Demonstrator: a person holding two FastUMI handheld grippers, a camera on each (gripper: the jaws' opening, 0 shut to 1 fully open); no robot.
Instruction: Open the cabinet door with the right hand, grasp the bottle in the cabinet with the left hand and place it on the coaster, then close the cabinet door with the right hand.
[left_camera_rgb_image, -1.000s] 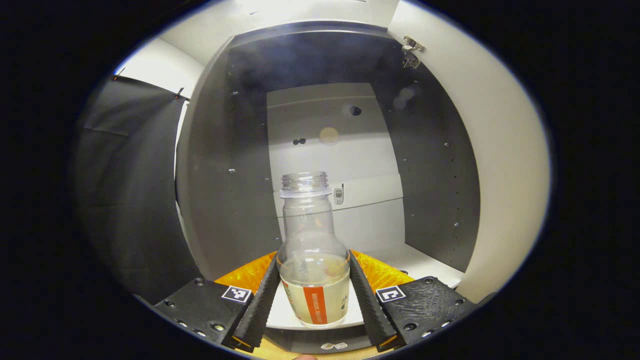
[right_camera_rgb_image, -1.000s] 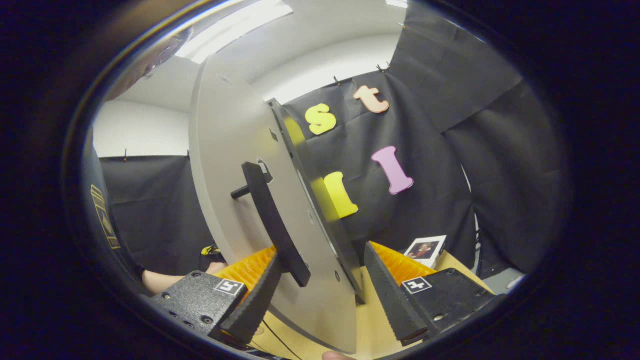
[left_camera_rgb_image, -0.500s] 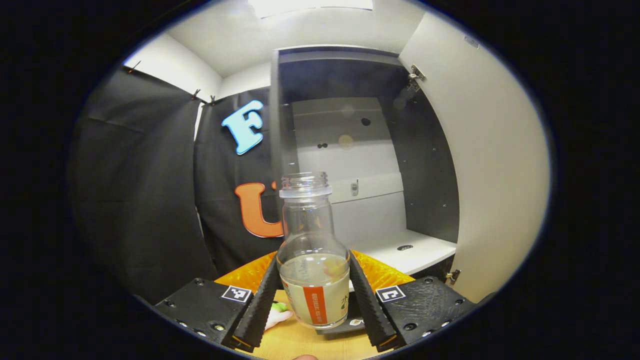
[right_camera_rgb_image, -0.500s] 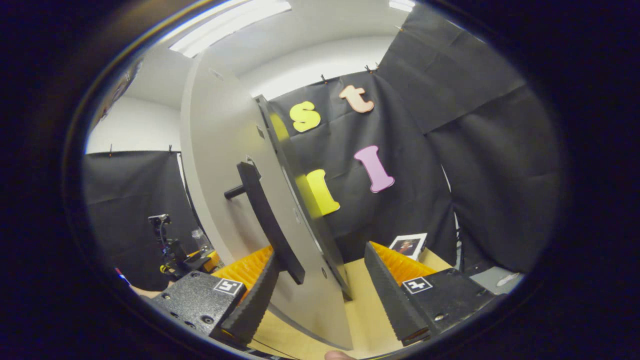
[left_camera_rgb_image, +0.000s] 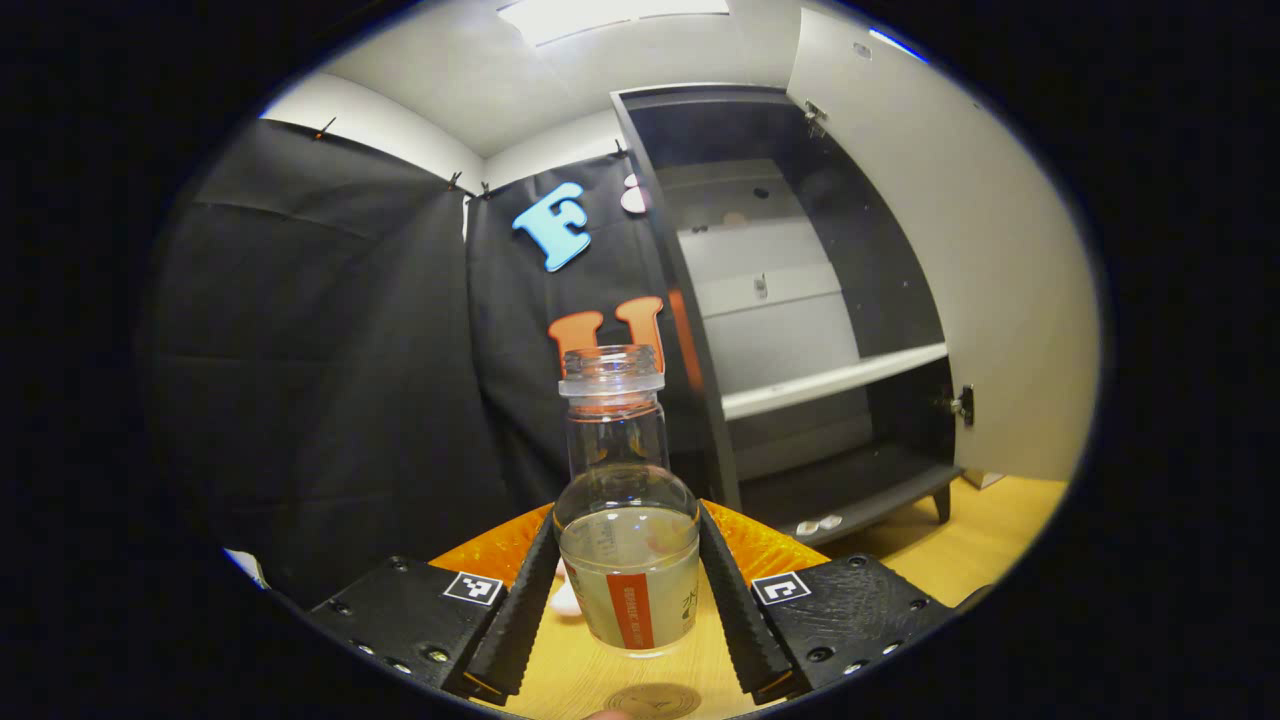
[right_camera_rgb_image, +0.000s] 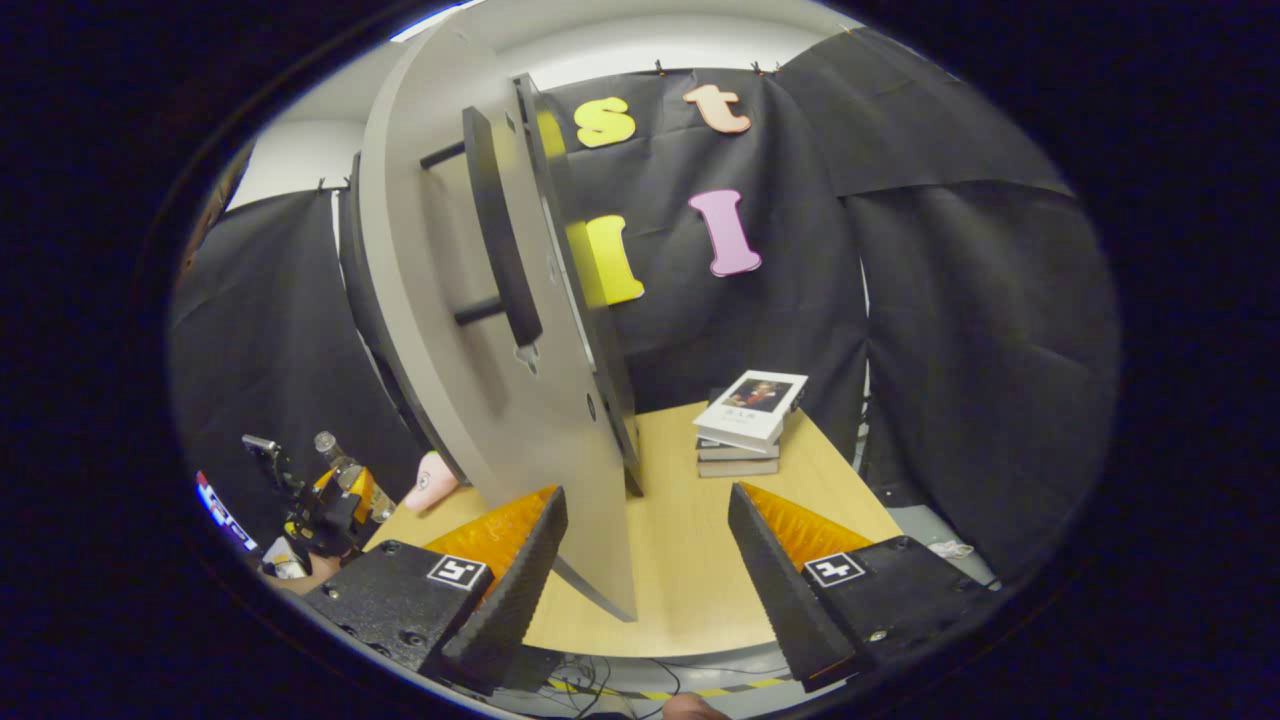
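glass bottle (left_camera_rgb_image: 628, 560) gripped at its lower body by left gripper (left_camera_rgb_image: 627, 600), held above table's near edge by coaster (left_camera_rgb_image: 655, 700) | uncapped, part-filled, judged fragile, slippery; kept upright | right gripper (right_camera_rgb_image: 650, 570) spread, empty, beside open cabinet door (right_camera_rgb_image: 450, 330)

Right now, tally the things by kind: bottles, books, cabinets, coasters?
Bottles: 1, the bottle, held in the left hand-held gripper
Books: 3, a stack
Cabinets: 1, the cabinet, door open
Coasters: 1, the coaster
Total: 6

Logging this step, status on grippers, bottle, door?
Left gripper shut on bottle, above table. Right gripper open, off the handle. Cabinet door open.
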